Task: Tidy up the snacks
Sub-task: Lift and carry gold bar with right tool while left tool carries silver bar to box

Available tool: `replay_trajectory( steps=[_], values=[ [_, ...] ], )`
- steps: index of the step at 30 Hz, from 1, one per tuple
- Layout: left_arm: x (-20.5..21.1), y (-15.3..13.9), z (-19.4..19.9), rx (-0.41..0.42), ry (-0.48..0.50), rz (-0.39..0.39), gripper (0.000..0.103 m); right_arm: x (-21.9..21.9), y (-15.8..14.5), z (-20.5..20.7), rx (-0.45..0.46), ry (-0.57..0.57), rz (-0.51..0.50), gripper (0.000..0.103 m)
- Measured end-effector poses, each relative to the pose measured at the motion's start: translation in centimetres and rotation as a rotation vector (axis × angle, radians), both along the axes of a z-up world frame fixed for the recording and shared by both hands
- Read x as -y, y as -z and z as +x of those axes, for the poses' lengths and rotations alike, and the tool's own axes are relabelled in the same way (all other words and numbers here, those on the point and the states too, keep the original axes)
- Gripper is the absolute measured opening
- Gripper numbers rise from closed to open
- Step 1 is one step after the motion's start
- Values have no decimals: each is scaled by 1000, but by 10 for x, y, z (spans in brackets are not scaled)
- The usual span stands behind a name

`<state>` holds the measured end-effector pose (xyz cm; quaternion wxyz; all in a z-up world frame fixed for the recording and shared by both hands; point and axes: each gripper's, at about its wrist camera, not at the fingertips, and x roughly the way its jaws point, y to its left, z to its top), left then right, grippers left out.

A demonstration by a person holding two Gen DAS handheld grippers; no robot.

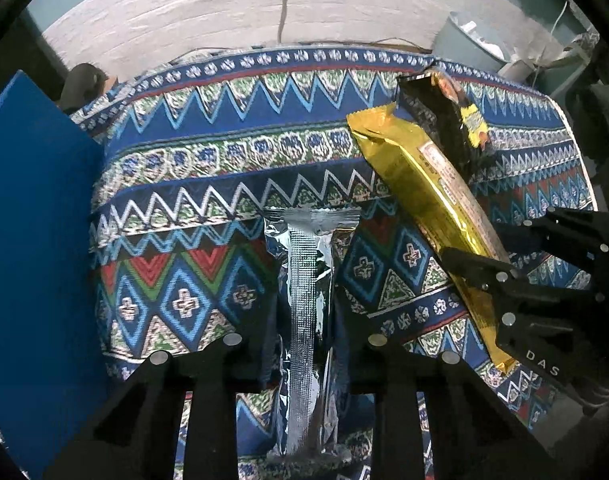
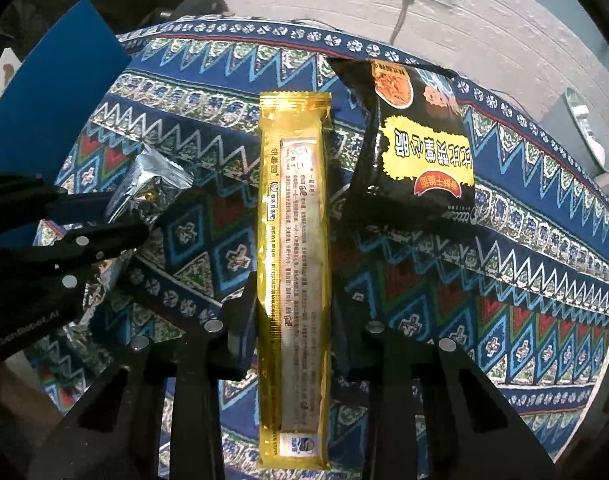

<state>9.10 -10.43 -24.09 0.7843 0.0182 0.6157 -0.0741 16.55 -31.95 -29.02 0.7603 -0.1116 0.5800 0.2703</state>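
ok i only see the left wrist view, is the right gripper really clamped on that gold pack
Observer: Yes. In the right wrist view the right gripper has its fingers pressed on both long sides of the gold pack, printed seam side up.
Operator: the black bag behind it is edge on for me, how does it lie
Observer: The black bag rests face up on the cloth, to the right of the gold pack, its yellow label upside down to that camera.
Operator: and my silver pack from that side
Observer: The silver pack's crinkled end sticks out past the left gripper.
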Motion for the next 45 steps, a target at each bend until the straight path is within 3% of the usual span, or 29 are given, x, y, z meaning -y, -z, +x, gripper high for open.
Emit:
replay_trajectory(
  steps=[13,27,35,45],
  values=[
    [-21,-65,-24,107,10,20,25,-15,-56,-10,51,27,48,27],
    [-26,-137,-48,308,7,16,25,-19,-114,-21,142,42,122,27],
    [-46,-182,-64,419,-22,41,25,-38,-150,-33,195,14,166,27],
    [-85,-217,-80,484,-78,20,25,-73,-188,-47,234,-36,222,27]
  ],
)
